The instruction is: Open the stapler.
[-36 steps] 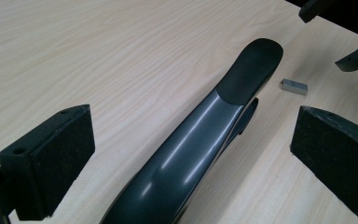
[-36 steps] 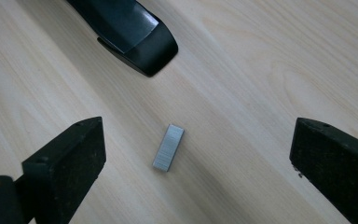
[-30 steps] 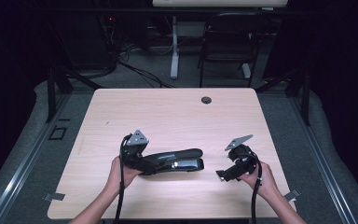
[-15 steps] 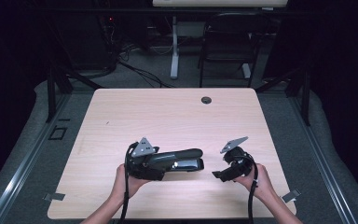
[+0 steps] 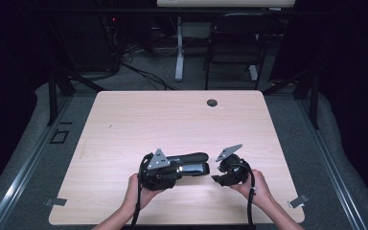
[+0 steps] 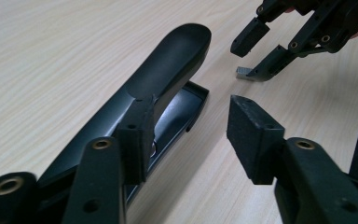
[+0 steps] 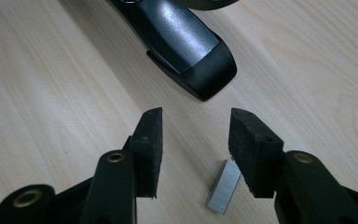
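Lying between right jaws: staples [image 7: 223, 186] (untouched).

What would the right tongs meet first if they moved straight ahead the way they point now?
Probably the front end of the black stapler, which lies on the table directly ahead of the right tongs. The strip of staples lies below them, beside one pad, not ahead. Depth is hard to judge.

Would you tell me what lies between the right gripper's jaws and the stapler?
Bare tabletop separates the right gripper from the stapler, per the right gripper view.
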Available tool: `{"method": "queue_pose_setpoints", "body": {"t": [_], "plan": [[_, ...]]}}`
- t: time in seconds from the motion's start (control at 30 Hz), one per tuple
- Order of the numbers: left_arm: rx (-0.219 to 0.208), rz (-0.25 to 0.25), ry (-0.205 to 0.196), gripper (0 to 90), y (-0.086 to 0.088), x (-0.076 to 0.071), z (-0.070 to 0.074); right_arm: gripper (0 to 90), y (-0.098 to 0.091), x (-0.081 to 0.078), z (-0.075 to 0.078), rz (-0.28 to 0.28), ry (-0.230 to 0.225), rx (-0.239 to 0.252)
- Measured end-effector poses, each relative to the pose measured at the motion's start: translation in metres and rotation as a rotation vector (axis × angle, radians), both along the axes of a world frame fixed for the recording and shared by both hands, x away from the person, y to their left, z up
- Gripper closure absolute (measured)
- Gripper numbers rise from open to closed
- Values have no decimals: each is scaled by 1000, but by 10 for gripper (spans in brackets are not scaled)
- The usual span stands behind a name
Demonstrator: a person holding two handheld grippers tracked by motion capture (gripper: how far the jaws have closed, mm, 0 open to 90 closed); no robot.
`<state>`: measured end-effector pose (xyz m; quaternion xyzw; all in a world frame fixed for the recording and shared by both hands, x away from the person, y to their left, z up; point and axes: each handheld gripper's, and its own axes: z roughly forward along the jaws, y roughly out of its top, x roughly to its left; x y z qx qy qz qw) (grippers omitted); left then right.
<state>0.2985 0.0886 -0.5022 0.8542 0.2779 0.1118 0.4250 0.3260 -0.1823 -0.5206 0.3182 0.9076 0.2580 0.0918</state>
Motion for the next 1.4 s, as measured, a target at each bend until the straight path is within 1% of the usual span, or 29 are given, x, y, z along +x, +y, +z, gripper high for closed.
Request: {"method": "queue_pose_setpoints", "body": {"t": [0.07, 0.1, 0.13, 0.2, 0.27, 0.3, 0.37, 0.43, 0.47, 0.53, 0.57, 0.67, 0.7, 0.73, 0.77, 0.8, 0.87, 0.9, 0.97, 1.0, 1.03, 1.07, 1.13, 1.17, 1.2, 1.27, 1.4], "plan": [[9, 2, 5, 580, -3, 1, -4, 596, 2, 0, -1, 4, -7, 1], [15, -1, 4, 629, -5, 1, -6, 613, 3, 1, -3, 1, -7, 5], [20, -5, 6, 629, -6, 1, -8, 613, 3, 1, -3, 1, -7, 5], [24, -4, 15, 681, -10, 0, -13, 633, 5, 1, -4, -9, -18, 1], [27, 3, 14, 717, -13, 0, -17, 673, 6, 2, -5, -2, -24, 2], [29, 8, 15, 729, -15, 0, -18, 708, 8, 2, -6, -2, -22, 4], [22, 30, -2, 747, -17, -1, -21, 744, 10, 3, -8, 14, -25, -1], [18, 45, -10, 785, -19, -2, -25, 802, 12, 4, -12, 19, -29, -12], [23, 53, -14, 785, -20, -3, -26, 802, 12, 4, -12, 19, -29, -12], [27, 57, -19, 803, -23, -4, -28, 833, 13, 4, -15, 17, -32, -17], [29, 56, -19, 823, -23, -4, -29, 873, 13, 5, -16, 16, -42, -15], [30, 72, -11, 847, -27, -4, -32, 891, 15, 5, -16, 22, -49, -23], [30, 83, -10, 886, -28, -3, -34, 892, 17, 4, -17, 18, -55, -20], [30, 83, -10, 898, -28, -3, -34, 892, 17, 4, -17, 18, -55, -20], [22, 94, -2, 898, -28, -3, -35, 896, 18, 5, -17, 23, -62, -32], [25, 94, 3, 900, -29, -2, -35, 900, 20, 4, -17, 19, -76, -24], [16, 103, 8, 900, -29, -2, -37, 900, 22, 4, -16, 20, -94, -23], [7, 116, 4, 900, -30, -1, -38, 900, 25, 4, -17, 20, -107, -13], [4, 118, 5, 900, -31, -1, -39, 900, 26, 4, -17, 21, -114, -11], [-10, 123, -2, 900, -31, -2, -40, 900, 28, 4, -18, 23, -124, -3], [-25, 129, -8, 900, -32, -2, -40, 900, 30, 3, -19, 19, -144, -2], [-35, 135, -14, 900, -33, -3, -41, 899, 32, 4, -20, 23, -150, -6], [-34, 131, -29, 900, -35, -3, -42, 899, 35, 4, -22, 10, -162, -7], [-35, 130, -32, 900, -36, -3, -43, 900, 36, 4, -22, 11, -160, -16], [-33, 131, -38, 900, -38, -3, -43, 899, 37, 5, -23, 13, -169, -19], [-27, 125, -36, 900, -40, -3, -45, 898, 38, 6, -26, 7, -169, -12], [-42, 149, -37, 900, -43, -2, -49, 883, 40, 7, -28, 8, -180, -9]]}}
